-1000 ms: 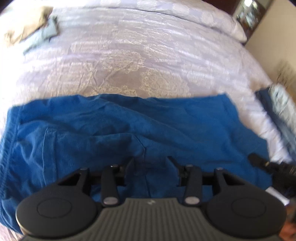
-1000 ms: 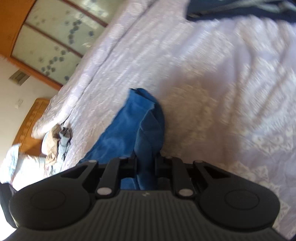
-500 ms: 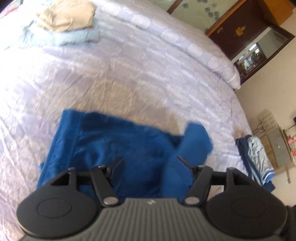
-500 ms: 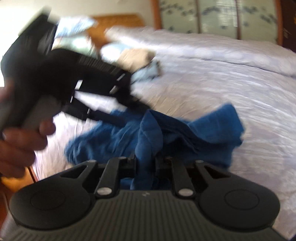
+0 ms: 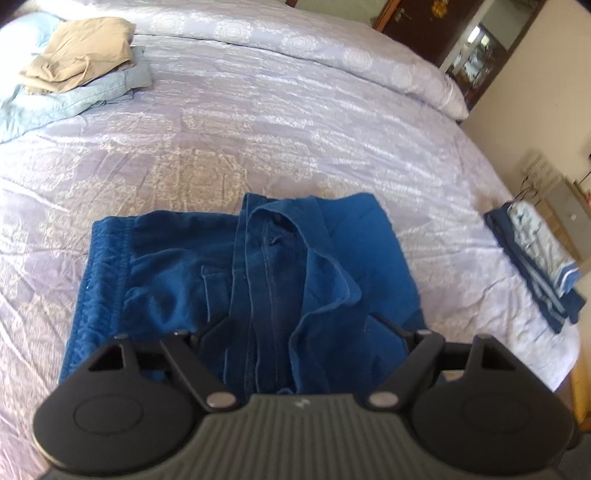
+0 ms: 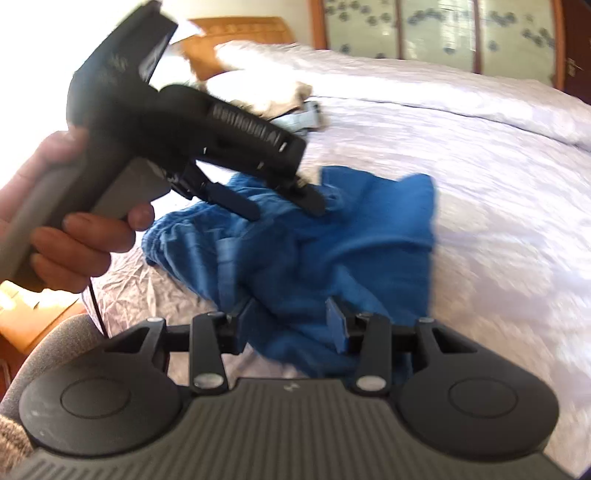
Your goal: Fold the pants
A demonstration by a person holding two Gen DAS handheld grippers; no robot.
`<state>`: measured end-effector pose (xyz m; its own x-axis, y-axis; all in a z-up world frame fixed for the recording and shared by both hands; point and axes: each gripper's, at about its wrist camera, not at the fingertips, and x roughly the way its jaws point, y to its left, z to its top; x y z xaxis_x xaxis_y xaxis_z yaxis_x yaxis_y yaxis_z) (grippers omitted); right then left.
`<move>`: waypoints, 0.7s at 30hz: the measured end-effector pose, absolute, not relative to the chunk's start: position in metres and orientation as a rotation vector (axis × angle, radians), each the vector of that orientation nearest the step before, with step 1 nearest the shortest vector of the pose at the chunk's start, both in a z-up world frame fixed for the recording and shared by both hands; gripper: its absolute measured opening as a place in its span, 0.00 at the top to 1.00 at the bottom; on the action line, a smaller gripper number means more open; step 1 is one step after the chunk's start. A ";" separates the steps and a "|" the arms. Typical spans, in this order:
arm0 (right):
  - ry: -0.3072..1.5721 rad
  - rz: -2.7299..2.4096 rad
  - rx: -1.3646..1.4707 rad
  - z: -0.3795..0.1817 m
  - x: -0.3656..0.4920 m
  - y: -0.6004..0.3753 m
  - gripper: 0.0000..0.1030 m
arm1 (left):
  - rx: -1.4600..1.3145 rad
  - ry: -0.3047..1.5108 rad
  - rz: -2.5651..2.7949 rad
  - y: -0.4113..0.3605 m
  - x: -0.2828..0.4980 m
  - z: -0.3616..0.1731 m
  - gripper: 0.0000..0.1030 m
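The blue pants (image 5: 258, 273) lie folded over on the lilac bedspread (image 5: 258, 129), one half laid loosely across the other, with the waistband at the left. My left gripper (image 5: 299, 325) is open wide just above the near edge of the pants and holds nothing. In the right wrist view the pants (image 6: 332, 251) lie rumpled, and my right gripper (image 6: 291, 317) is open over their near edge. The left gripper (image 6: 284, 205) also shows there, held in a hand above the pants with its fingers apart.
A folded tan and pale blue pile (image 5: 74, 70) lies at the far left of the bed. A folded navy and light blue stack (image 5: 535, 251) sits at the bed's right edge. A wooden headboard (image 6: 236, 33) and a panelled wardrobe (image 6: 436, 29) stand behind.
My right gripper has opened and let go of the pants fold it carried across to the left. My left gripper has opened wider and lifted back. The pants now lie folded in half.
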<state>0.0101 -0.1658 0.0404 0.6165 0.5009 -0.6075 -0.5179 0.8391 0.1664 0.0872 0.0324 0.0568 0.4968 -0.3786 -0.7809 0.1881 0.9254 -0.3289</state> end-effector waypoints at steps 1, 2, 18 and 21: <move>0.691 0.575 -0.011 0.042 0.006 -0.172 0.56 | -0.180 1.006 -0.325 0.028 0.088 0.054 0.33; 0.689 0.565 0.006 0.042 0.004 -0.177 0.56 | -0.142 1.019 -0.296 0.023 0.089 0.051 0.42; 0.697 0.453 0.229 0.041 0.020 -0.216 0.53 | -0.187 1.017 -0.206 0.055 0.070 0.066 0.65; 0.750 0.397 0.414 0.030 0.032 -0.243 0.46 | -0.333 0.914 -0.198 0.080 0.066 0.093 0.65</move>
<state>0.0324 -0.2428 0.0295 0.6658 0.4847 -0.5673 -0.1964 0.8473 0.4934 0.0662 0.0802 0.0930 0.5975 -0.3076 -0.7406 0.0273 0.9308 -0.3646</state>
